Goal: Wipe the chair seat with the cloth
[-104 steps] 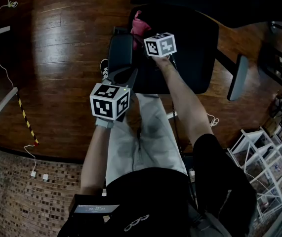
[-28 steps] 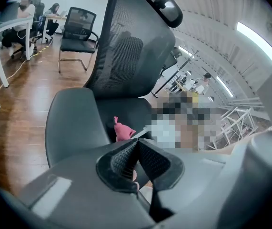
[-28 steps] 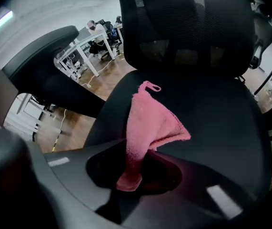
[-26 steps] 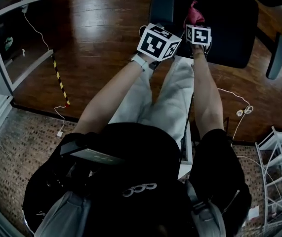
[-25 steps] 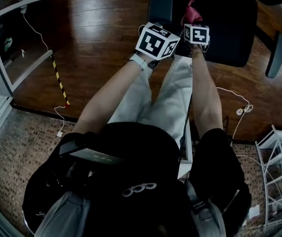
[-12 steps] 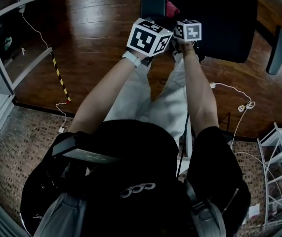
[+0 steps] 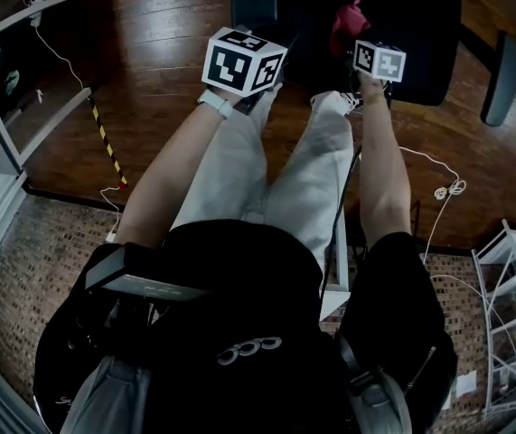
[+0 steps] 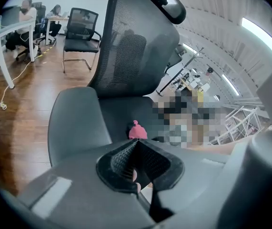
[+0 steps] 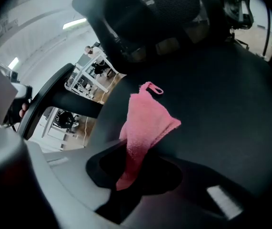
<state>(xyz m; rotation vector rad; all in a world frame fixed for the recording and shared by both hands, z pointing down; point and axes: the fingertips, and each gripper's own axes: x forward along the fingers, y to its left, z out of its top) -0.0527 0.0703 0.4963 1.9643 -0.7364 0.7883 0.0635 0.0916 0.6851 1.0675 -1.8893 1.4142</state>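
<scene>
1. Right gripper (image 9: 135, 168): the jaws are pinched tight on the cloth (image 9: 145, 123). The bite is on the cloth's lower end; the rest fans out toward 12 o'clock past the tips.
2. Left gripper (image 8: 136, 149): the jaws are closed tip to tip with nothing between them. It hangs off the seat's front edge, at about 9 o'clock from the right gripper in the head view.
3. The cloth (image 7: 346, 21) is over the seat (image 7: 420, 34), at roughly 12 o'clock from you and near the front edge. I can't tell whether it's pressed flat on the seat or only brushing it.
4. Handling: it's a soft, light, floppy terry cloth. It won't break or slip much, but it has no stiffness, so the free end will likely fold or bunch when you push.
5. Your grip is near one end, which leaves a long loose flap. Judging by that, dragging toward 6 o'clock should trail it flat better than shoving toward 12.
6. The seat looks like smooth dark padding, so drag should be low. Tilt the jaws down so the cloth, not the jaw tips, meets the seat.
7. There's a small hang loop at the cloth's far corner. Ignore it.
</scene>
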